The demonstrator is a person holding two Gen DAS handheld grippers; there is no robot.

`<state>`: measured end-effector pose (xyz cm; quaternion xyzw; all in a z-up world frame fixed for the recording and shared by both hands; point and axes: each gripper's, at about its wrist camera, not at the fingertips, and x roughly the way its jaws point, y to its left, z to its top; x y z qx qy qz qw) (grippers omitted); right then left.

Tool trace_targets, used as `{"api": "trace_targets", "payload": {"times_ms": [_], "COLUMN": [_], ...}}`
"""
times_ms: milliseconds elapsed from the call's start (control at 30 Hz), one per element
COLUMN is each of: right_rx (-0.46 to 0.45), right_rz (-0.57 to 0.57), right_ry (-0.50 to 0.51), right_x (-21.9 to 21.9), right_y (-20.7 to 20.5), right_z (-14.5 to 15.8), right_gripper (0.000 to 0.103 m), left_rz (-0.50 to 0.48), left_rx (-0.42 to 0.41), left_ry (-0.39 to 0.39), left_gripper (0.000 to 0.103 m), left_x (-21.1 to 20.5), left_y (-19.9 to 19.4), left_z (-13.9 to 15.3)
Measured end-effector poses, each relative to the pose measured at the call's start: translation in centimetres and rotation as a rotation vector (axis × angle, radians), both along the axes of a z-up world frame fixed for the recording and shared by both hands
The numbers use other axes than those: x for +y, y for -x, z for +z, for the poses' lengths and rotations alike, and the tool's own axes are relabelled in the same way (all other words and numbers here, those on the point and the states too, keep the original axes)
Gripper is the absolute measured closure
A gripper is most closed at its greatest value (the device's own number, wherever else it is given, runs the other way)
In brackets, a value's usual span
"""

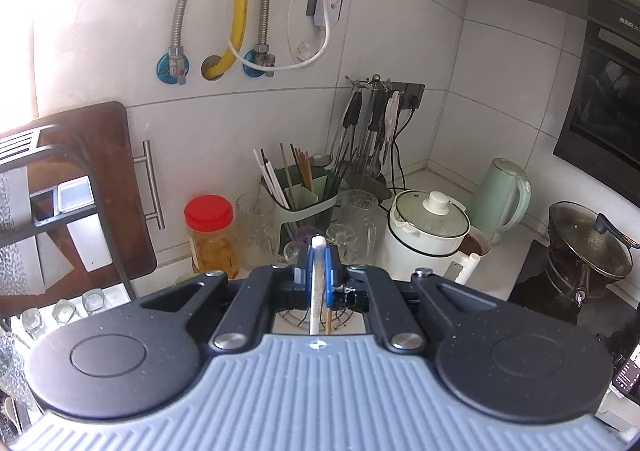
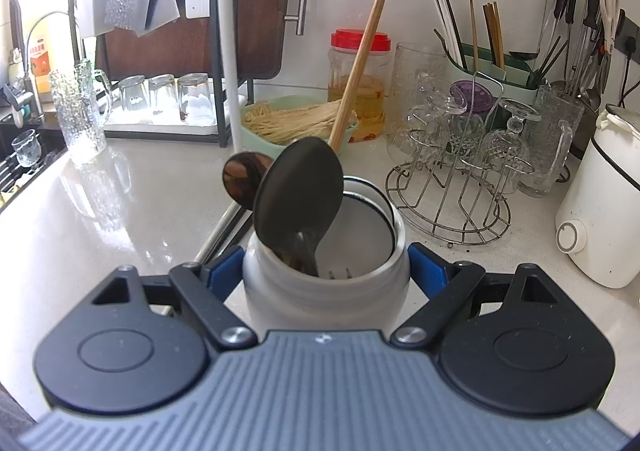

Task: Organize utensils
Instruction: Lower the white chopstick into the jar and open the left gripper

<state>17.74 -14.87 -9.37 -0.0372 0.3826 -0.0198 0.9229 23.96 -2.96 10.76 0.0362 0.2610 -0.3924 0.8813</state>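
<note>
Right gripper [image 2: 326, 275] jaws clamped on white ceramic utensil jar [image 2: 326, 291], steadying it; left gripper [image 1: 318, 267] jaws pinching white-handled utensil [image 1: 317, 287] upright, likely for insertion.

Glossy white jar [image 2: 326, 287]; matt black spoon [image 2: 300, 195], wooden handle.

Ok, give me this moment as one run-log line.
left hand-held gripper: shut on white utensil handle | right hand-held gripper: shut on white utensil jar | jar holds: black spoon, fork
</note>
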Motion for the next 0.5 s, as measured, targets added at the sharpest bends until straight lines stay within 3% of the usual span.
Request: {"api": "trace_targets", "payload": {"times_ms": [333,500], "right_rx": [-0.003,-0.004], "right_rz": [-0.004,-0.004], "right_ry": [-0.001,-0.002], "right_x": [0.0,0.0], "right_y": [0.0,0.0], "right_z": [0.0,0.0], "right_gripper": [0.013,0.013], "left_rz": [-0.03,-0.054], "left_rx": [-0.037,-0.018], "left_ry": [0.024,0.014], "left_gripper": [0.096,0.096], "left_x": [-0.9,-2.0], "left_y": [0.1,-0.2], "left_z": [1.6,1.0]}}
